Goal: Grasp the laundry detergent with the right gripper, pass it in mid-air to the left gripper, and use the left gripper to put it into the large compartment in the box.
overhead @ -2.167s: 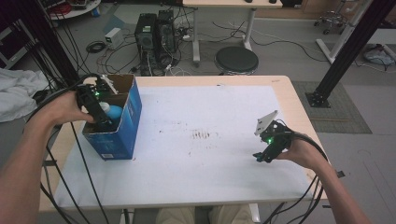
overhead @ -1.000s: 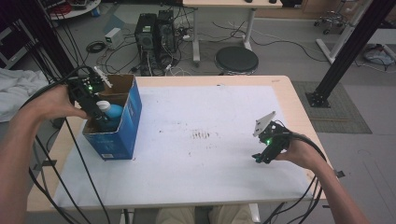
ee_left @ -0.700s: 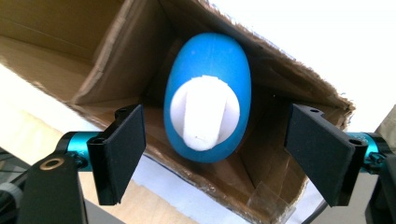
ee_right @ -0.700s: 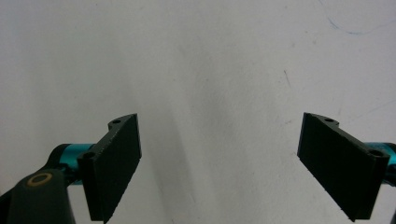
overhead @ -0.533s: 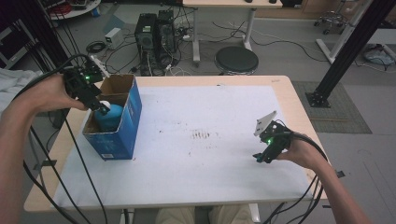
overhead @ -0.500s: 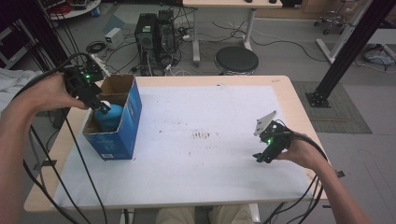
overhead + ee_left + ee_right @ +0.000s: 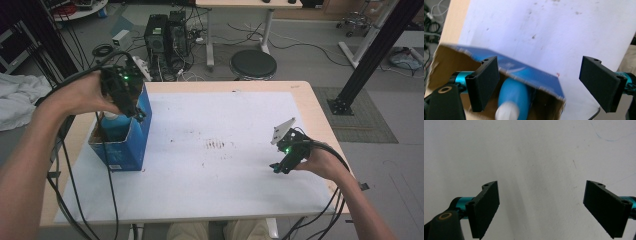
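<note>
In left gripper view: blue bottle inside box; left gripper jaws just opening, empty; right gripper agape.

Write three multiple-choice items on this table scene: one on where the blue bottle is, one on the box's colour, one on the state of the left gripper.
1. Where is the blue bottle?
A. Inside the open cardboard box
B. Lying on the white sheet
C. Between the right gripper's jaws

2. What colour is the outside of the box?
A. Red
B. Blue
C. Green

3. How does the left gripper stand?
A. Shut on the bottle
B. Shut on the box wall
C. Open, holding nothing

Answers:
1. A: the left gripper view shows the bottle with its white cap down in the box's brown inside.
2. B: the high view shows blue outer walls.
3. C: its jaws have just been opening and stand wide apart above the box's edge, pressing on nothing.
</note>
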A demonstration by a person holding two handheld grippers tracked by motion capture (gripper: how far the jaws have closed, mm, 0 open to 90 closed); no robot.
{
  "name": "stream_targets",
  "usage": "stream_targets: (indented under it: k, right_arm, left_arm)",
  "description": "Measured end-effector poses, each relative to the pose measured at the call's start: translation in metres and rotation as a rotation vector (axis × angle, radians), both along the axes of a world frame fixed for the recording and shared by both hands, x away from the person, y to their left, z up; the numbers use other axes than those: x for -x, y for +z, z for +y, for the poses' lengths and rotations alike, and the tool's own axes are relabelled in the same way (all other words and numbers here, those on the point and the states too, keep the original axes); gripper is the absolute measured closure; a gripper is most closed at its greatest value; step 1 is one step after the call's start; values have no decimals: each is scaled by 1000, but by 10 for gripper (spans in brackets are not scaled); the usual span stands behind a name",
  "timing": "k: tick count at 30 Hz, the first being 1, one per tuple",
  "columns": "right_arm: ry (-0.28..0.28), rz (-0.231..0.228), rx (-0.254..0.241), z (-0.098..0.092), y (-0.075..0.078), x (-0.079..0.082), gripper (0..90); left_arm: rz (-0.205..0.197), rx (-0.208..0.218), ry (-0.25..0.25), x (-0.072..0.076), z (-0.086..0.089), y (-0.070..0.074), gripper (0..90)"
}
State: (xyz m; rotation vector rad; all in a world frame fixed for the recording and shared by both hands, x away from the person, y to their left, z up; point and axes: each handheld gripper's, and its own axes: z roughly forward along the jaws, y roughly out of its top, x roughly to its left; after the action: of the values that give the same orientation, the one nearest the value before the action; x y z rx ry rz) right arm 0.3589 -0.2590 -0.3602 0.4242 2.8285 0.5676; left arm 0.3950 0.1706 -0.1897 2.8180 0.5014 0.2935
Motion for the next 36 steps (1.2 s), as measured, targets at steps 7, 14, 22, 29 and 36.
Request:
stream_targets:
  k: [7, 14, 22, 29, 36]
  right_arm:
    - [-6, -2, -5, 0, 2, -1, 127]
    - [-8, -21, -15, 0, 11, 1, 127]
    - [-15, -34, -22, -1, 18, 1, 127]
    - [-9, -38, -19, 2, 21, 0, 127]
    - [-9, -37, -20, 3, 21, -1, 127]
  left_arm:
    - [34, -7, -90, 3, -43, -25, 164]
    - [40, -12, -114, 5, -70, -53, 164]
    - [54, -41, -115, 9, -88, -87, 164]
    - [69, -35, -91, 7, -89, -104, 164]
    - [84, -30, -85, 8, -90, -115, 164]
